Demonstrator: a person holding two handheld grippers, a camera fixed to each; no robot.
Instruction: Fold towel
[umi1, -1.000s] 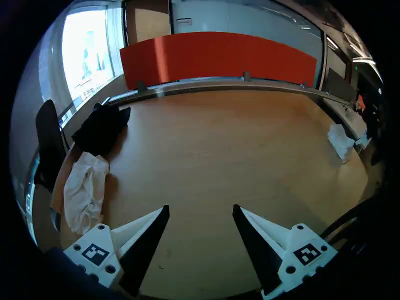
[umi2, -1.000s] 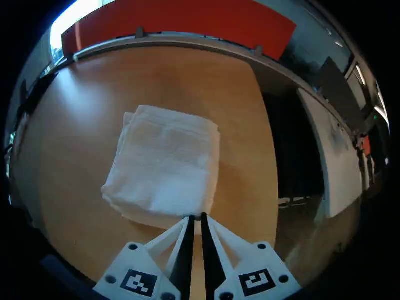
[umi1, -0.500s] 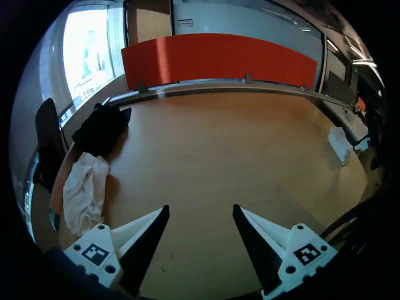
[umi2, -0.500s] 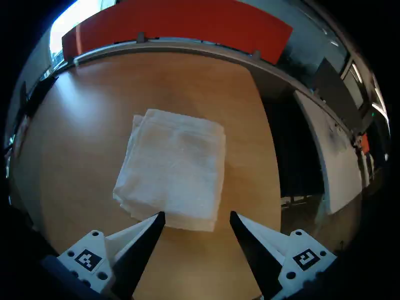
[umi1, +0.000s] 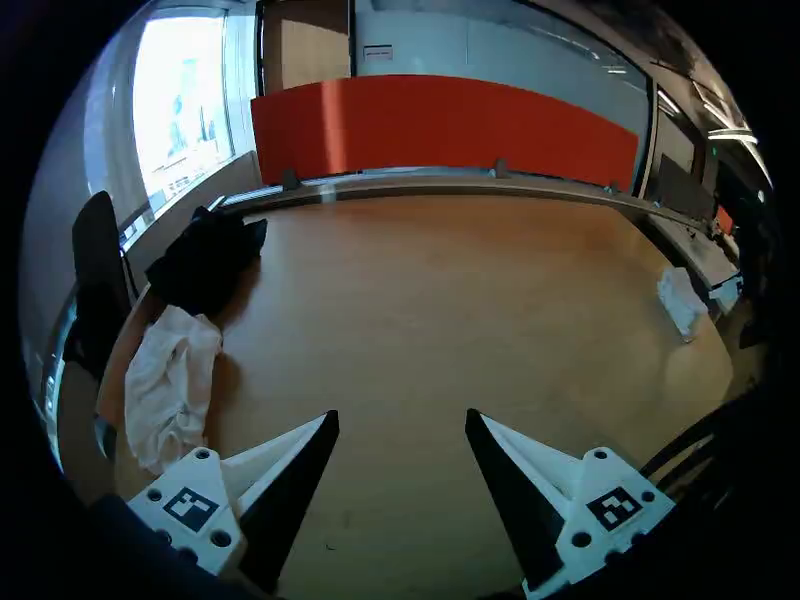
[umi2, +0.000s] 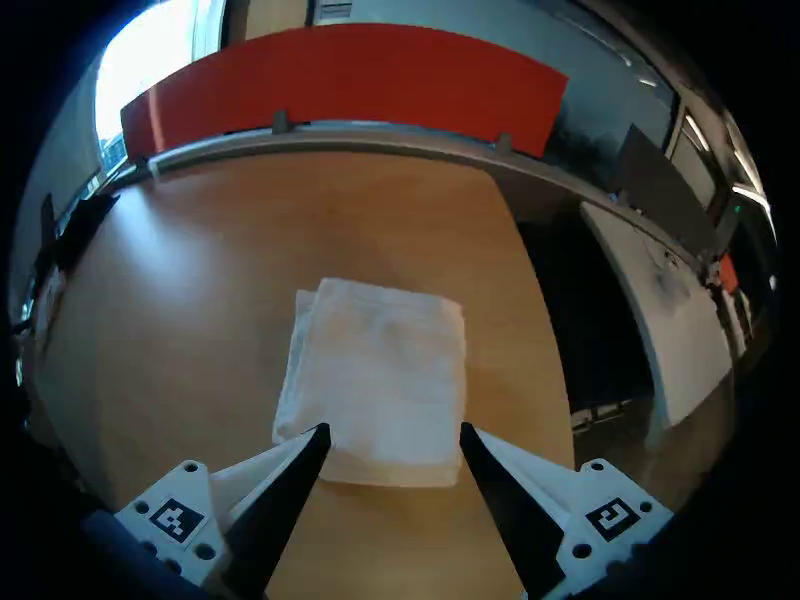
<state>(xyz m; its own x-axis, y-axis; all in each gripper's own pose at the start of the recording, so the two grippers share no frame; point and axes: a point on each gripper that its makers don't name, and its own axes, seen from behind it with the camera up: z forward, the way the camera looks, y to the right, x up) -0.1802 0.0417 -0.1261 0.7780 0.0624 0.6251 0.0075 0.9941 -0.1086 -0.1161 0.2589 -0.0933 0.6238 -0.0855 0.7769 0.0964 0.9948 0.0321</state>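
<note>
right gripper (umi2: 393, 430) backed off towel (umi2: 380, 375), released | left gripper (umi1: 401, 415) released | towel near table (umi2: 190, 300) edge

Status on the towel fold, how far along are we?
Done: the white towel lies folded in a neat stack on the table. In hand: nothing; the right gripper is open at the towel's near edge, and the left gripper is open over bare wood. Left: probably nothing here; a crumpled white cloth by a dark garment may be next.
</note>
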